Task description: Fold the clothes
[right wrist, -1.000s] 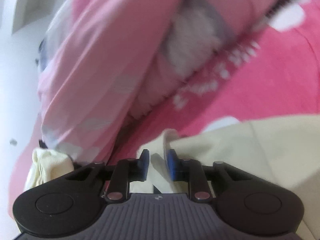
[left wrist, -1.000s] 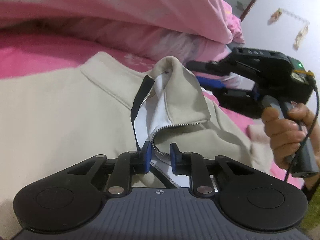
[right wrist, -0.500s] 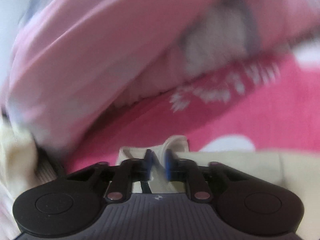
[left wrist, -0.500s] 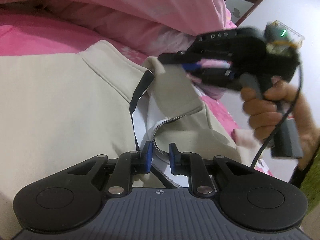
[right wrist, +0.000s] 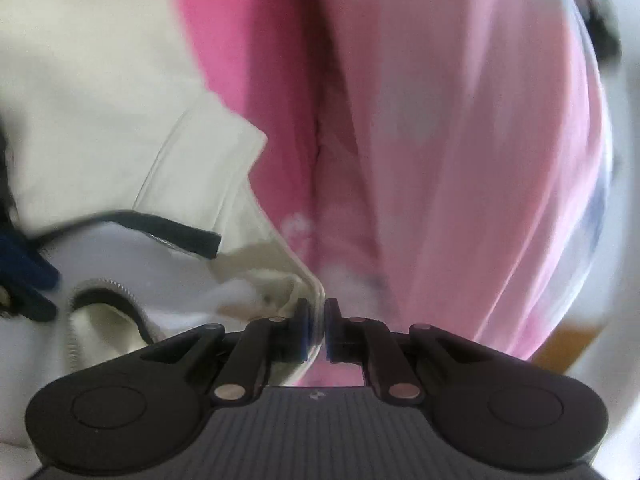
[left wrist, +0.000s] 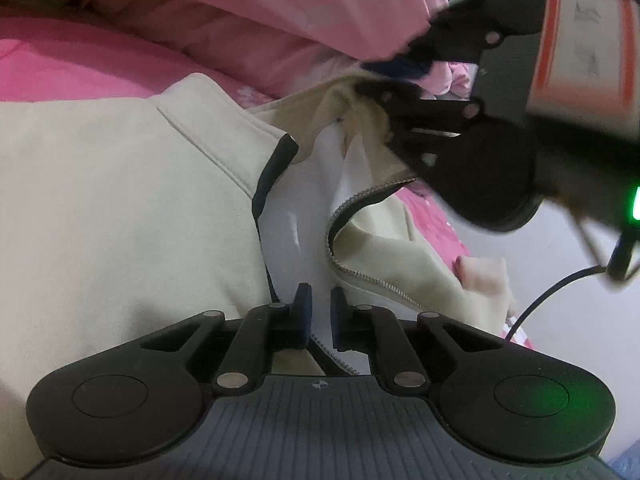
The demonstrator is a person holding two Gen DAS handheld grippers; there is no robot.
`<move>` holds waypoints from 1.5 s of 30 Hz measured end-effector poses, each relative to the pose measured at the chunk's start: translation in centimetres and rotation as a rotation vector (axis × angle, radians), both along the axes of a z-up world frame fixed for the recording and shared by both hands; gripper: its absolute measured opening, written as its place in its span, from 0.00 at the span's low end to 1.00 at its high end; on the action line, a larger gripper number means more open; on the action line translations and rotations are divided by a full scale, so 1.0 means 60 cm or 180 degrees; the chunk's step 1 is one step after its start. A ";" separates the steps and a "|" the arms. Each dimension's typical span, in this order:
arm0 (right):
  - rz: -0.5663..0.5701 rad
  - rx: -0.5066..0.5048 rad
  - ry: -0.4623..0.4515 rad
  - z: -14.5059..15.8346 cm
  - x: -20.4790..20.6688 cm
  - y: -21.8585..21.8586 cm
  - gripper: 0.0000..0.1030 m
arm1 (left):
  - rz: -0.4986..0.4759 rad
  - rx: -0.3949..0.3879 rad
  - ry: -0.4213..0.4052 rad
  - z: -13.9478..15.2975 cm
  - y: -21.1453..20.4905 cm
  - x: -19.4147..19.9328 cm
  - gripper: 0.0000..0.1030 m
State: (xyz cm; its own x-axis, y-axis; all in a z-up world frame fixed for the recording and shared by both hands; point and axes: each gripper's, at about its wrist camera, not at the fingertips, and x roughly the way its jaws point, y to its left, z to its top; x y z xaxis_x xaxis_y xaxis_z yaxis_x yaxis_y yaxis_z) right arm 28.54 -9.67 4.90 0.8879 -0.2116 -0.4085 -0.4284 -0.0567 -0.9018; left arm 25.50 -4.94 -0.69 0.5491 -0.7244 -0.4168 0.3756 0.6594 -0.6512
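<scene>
While the one cream zip jacket (left wrist: 120,200) lies unfolded on the pink bedding (left wrist: 60,64), its collar at one o'clock pinched by the right gripper (right wrist: 315,332) and its zipper edge at six clamped by the left gripper (left wrist: 319,318), both having just been closing, folding has barely begun.

The bed (left wrist: 60,68) is wearing a bright pink sheet with pale prints, and a cream zip-up jacket (left wrist: 120,200) is lying spread across it, collar end lifted. Behind the jacket a lighter pink duvet (left wrist: 260,8) is sitting bunched up. A small pale cloth (left wrist: 484,276) is lying at the bed's edge.
</scene>
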 end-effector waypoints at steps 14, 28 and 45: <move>-0.0880 0.4385 0.1497 0.209 0.069 -0.140 0.07 | 0.0091 -0.0443 -0.0026 0.001 0.023 0.003 0.10; -0.1857 0.4436 0.1131 0.107 0.162 -0.217 0.09 | 0.0267 -0.0542 0.0140 -0.015 0.033 0.022 0.17; -0.1868 0.5696 0.0608 0.235 -0.098 -0.322 0.10 | 0.0134 -0.0675 0.0079 -0.006 0.046 0.010 0.21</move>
